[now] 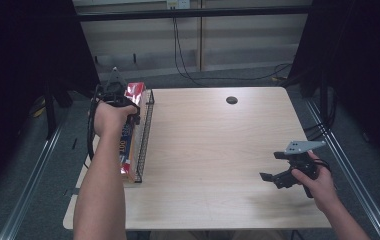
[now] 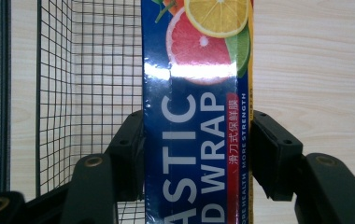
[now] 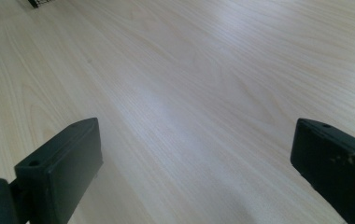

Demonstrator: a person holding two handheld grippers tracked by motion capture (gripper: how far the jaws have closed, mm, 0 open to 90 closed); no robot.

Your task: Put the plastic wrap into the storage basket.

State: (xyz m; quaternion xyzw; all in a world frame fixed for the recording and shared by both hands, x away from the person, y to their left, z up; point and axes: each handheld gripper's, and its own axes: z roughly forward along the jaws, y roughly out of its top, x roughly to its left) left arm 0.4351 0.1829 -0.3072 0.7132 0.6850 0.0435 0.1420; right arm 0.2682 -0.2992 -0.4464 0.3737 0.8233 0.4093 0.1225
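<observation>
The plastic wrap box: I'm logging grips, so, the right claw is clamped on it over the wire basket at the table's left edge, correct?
Not quite: the left claw is clamped on the plastic wrap box over the wire basket, as the left gripper view shows. The right claw hangs open above bare table.

Dim room, dark at both sides of the high view; the worktop (image 1: 213, 150) is evenly lit from above; white glare crosses the glossy plastic wrap box (image 2: 196, 140); soft sheen and blurred near jaws in the right gripper view.
</observation>
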